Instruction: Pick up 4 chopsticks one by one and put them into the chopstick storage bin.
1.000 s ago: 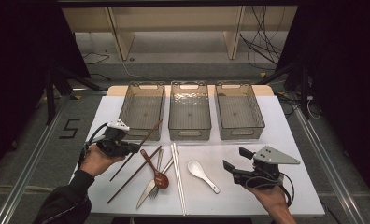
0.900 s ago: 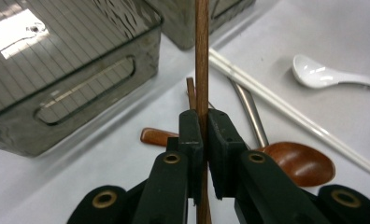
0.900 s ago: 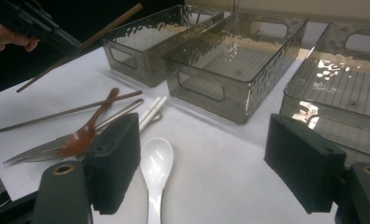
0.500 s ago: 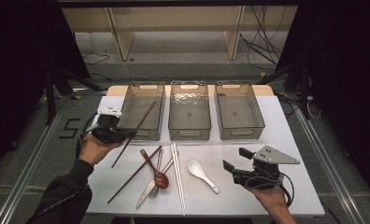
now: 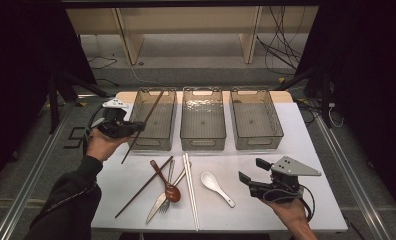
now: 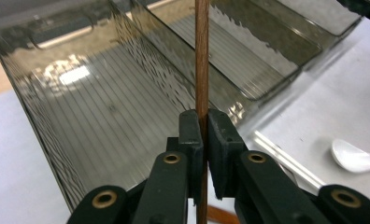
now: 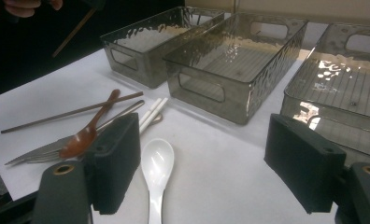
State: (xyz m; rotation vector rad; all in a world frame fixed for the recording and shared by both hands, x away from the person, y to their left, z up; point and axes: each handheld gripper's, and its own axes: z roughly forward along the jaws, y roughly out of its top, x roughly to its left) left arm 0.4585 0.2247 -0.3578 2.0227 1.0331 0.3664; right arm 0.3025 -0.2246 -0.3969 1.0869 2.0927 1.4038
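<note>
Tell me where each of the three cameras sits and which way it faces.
High view: above the person's side, facing forward and down on the table; both forearms, left tool and right tool show.
Left gripper view: on the left tool, looking along its jaws clamping a brown chopstick over the left bin.
Right gripper view: on the right tool, jaws apart, facing the white spoon and bins.
Shared: the spoon appears in all three.

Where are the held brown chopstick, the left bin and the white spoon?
brown chopstick (image 6: 202, 56), left gripper view, shaft above the jaws.
left bin (image 5: 147, 142), high view, near wall.
white spoon (image 5: 209, 180), high view, bowl.
</note>
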